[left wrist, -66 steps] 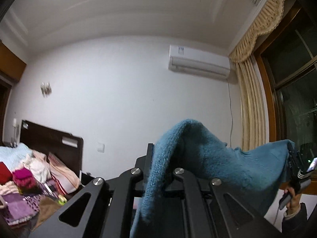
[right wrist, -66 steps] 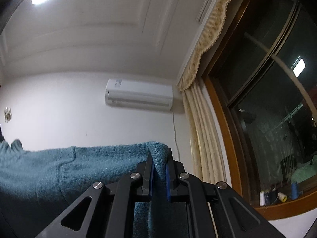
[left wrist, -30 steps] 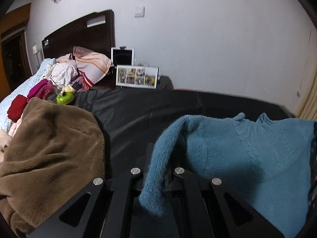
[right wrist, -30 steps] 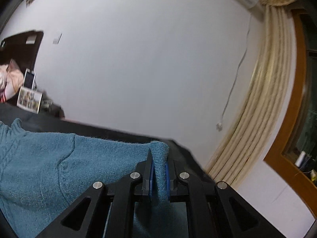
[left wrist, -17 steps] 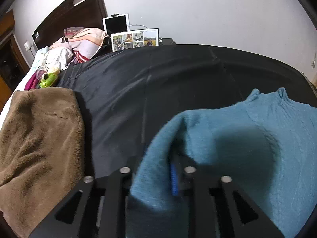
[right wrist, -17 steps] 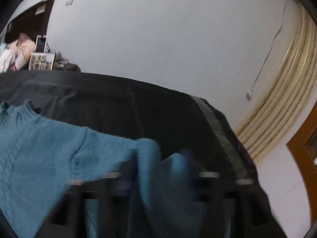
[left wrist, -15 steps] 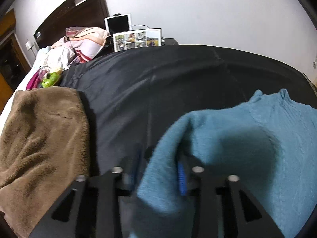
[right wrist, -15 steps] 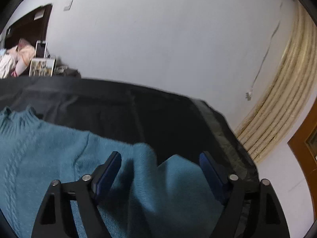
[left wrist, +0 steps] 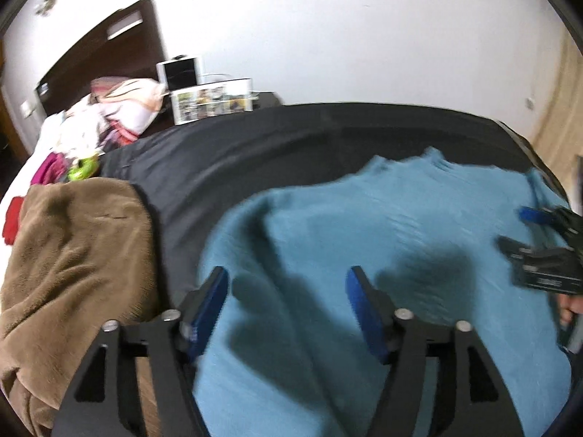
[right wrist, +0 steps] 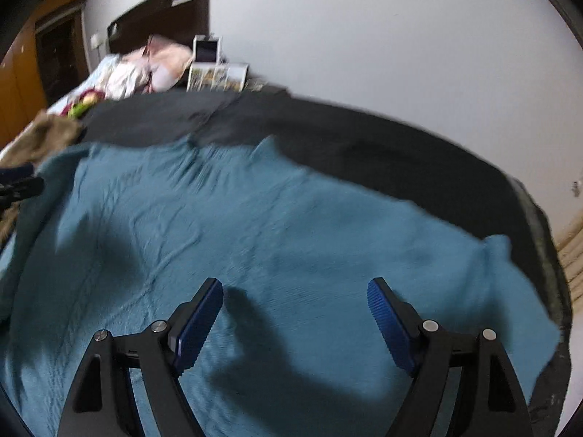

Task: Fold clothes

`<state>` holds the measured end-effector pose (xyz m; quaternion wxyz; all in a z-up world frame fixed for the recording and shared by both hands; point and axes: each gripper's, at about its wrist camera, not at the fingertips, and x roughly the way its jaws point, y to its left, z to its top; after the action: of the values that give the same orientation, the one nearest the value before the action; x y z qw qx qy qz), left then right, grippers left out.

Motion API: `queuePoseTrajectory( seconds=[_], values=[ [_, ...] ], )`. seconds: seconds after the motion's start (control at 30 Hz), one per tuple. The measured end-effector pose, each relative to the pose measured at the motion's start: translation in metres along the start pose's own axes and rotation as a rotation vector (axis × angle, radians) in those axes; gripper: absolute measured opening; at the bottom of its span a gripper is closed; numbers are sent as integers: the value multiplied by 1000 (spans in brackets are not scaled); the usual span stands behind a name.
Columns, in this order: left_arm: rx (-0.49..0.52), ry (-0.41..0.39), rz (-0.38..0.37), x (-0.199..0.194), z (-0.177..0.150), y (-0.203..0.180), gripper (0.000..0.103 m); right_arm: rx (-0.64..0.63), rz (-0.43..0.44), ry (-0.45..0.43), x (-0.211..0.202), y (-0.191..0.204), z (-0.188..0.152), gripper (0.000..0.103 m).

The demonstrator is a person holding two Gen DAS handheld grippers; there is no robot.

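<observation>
A teal knitted sweater (left wrist: pixel 400 218) lies spread on the black bed cover (left wrist: pixel 255 145), collar toward the far wall. My left gripper (left wrist: pixel 287 273) hovers over its left shoulder part. Its jaws are opening, and the blue pads do not touch the raised fold of knit beneath them. In the right wrist view my right gripper (right wrist: pixel 295 284) stands wide open above the sweater (right wrist: pixel 273 218), with nothing between its fingers. The right gripper (left wrist: pixel 515 229) also shows at the right edge of the left view, and the left gripper (right wrist: pixel 18 182) at the left edge of the right view.
A brown fleece blanket (left wrist: pixel 73 255) lies heaped just left of the sweater. Pillows and a pile of coloured clothes (left wrist: pixel 109 116) sit by the dark headboard, with a photo frame (left wrist: pixel 211 105) behind. The black cover (right wrist: pixel 400 153) ends near the wall and curtain (right wrist: pixel 572 255) at the right.
Both grippers came down from holding the sweater up and let go of it. The sweater now lies flat on the cover, and both pairs of jaws have spread apart.
</observation>
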<state>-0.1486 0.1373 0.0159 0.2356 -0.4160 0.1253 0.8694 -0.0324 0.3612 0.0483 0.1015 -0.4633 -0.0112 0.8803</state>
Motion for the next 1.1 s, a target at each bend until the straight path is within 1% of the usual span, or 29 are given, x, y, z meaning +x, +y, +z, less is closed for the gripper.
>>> queuePoseTrajectory(
  seconds=[0.03,0.1,0.17,0.2,0.27,0.3,0.4,0.47,0.6,0.77,0.83,0.9,1.0,1.1],
  values=[
    [16,5,-20,-1,-4,-8,79,-4,-7,8,6,4,-2,83],
    [37,37,-45,6,-13,-21,79,37,-2,-3,7,1,-1,84],
    [57,56,-25,16,-23,-31,79,81,8,-1,9,-3,0,84],
    [73,52,4,20,-27,-34,79,99,10,-4,10,-6,0,85],
    [109,33,68,26,-32,-39,79,125,10,-8,12,-9,1,90],
    [128,20,101,29,-35,-41,79,132,8,-8,13,-10,2,90],
    [118,4,106,34,-30,-34,79,153,-5,-6,20,-11,5,92],
    [106,3,104,40,-25,-27,83,170,-15,-3,26,-9,9,95],
    [68,12,89,50,-14,-7,85,204,-36,5,39,-2,19,99],
    [102,2,134,54,-9,-4,88,224,-47,10,47,3,26,102],
    [121,-3,154,54,-8,-7,88,228,-39,6,46,2,25,102],
    [135,-7,174,52,-9,-9,88,234,-10,-6,40,-3,21,102],
    [147,-9,198,50,-10,-11,88,235,80,-29,27,-18,11,102],
    [138,5,209,47,-10,-10,88,221,71,-74,1,-44,-7,102]
  ],
)
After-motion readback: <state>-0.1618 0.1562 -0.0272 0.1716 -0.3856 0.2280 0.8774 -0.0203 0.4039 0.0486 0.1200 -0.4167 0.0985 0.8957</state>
